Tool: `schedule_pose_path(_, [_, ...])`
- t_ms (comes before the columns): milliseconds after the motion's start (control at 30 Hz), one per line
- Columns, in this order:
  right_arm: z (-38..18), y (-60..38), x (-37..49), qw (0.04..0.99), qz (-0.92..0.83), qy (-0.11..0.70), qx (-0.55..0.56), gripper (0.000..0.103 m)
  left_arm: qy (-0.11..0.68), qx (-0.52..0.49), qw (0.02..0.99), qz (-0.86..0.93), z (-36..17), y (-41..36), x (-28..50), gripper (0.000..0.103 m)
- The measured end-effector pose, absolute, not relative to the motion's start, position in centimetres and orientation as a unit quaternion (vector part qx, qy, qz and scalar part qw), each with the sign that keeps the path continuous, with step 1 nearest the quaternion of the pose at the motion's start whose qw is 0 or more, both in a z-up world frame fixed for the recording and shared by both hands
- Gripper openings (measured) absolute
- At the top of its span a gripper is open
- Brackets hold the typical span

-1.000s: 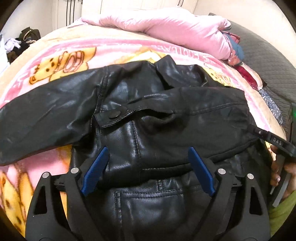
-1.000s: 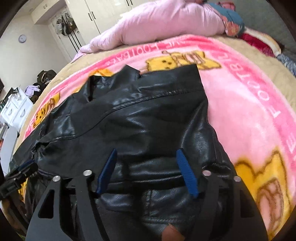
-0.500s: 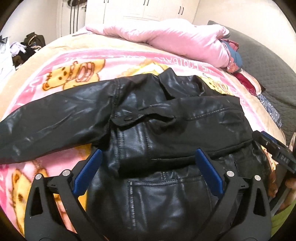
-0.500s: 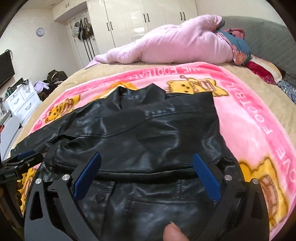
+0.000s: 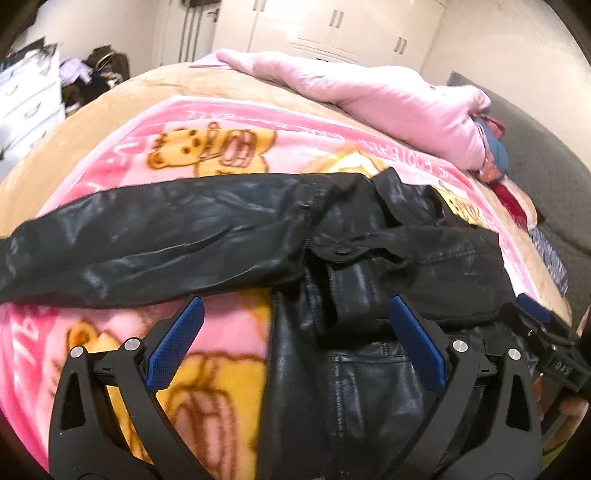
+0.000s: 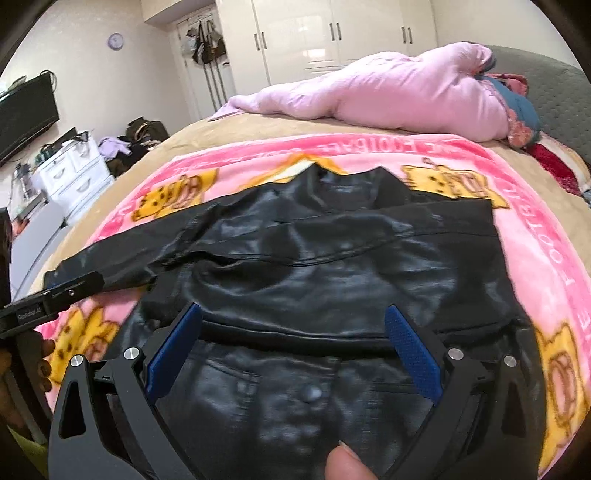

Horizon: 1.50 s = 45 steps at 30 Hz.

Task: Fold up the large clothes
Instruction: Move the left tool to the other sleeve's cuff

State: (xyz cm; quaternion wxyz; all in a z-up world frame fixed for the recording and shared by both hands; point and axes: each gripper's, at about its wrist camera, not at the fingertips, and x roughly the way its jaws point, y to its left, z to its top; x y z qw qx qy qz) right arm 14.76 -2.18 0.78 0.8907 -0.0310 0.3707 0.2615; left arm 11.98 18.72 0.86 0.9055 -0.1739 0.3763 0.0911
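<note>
A black leather jacket (image 5: 369, 258) lies on the bed's pink cartoon blanket (image 5: 184, 155). One sleeve is folded across its chest; the other sleeve (image 5: 147, 240) stretches out flat to the left. My left gripper (image 5: 295, 339) is open and empty, above the jacket's left lower edge. In the right wrist view the jacket (image 6: 332, 266) fills the middle. My right gripper (image 6: 295, 339) is open and empty above the jacket's lower front. The left gripper (image 6: 48, 299) shows at that view's left edge, the right gripper (image 5: 546, 339) at the left view's right edge.
A pink duvet (image 6: 388, 96) is piled at the head of the bed by a grey headboard (image 6: 554, 92). White wardrobes (image 6: 332, 33) line the far wall. A white drawer unit (image 6: 70, 170) and a TV (image 6: 22, 114) stand to the left.
Both grippers have let go of the folded sleeve, opened wide and pulled back and up from the jacket. The left gripper has shifted left, toward the outstretched sleeve.
</note>
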Motion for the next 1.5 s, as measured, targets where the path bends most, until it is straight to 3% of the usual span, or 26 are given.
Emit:
schedule_pose_path(933, [4.3,12.5,10.2,0.855,0.367,0.355,-0.093,0.099,0.329,-0.285,0.875,0.213,1.7,31.1,6.0,0.094])
schedule_pose_path(1500, [1.9,15.4,8.4,0.833,0.392,0.377,-0.098,0.099,0.322,-0.377,0.833,0.246,-1.2,36.2,4.0,0.094])
